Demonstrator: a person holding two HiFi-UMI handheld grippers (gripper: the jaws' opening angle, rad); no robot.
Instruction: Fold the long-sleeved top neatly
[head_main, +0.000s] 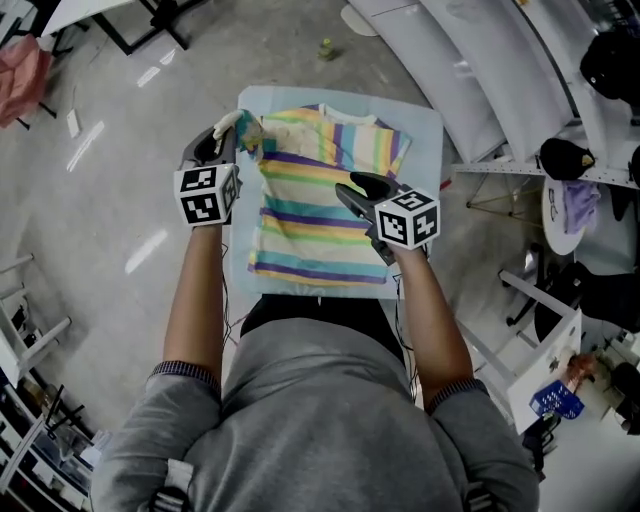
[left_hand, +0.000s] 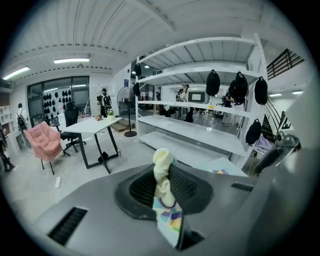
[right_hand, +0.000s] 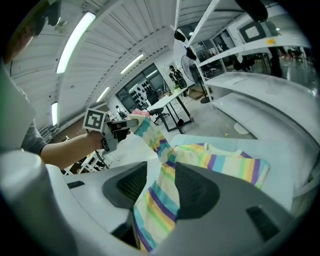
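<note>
A long-sleeved top (head_main: 310, 225) with pastel stripes lies on a small light-blue table (head_main: 420, 180). My left gripper (head_main: 222, 140) is at the table's far left corner. It is shut on the pale yellow cuff (left_hand: 162, 165) of one sleeve and holds it above the table. The sleeve (right_hand: 150, 132) runs from that left gripper (right_hand: 127, 125) down to the top's body (right_hand: 225, 162). My right gripper (head_main: 352, 187) is over the middle of the top, and its jaws are closed on a raised fold of striped fabric (right_hand: 157, 200).
White shelving (head_main: 500, 80) runs along the right side of the table. A small round stand with a purple cloth (head_main: 575, 205) and a black cap (head_main: 565, 157) are at the right. A small bottle (head_main: 326, 47) stands on the floor beyond the table. A pink chair (head_main: 20, 65) is far left.
</note>
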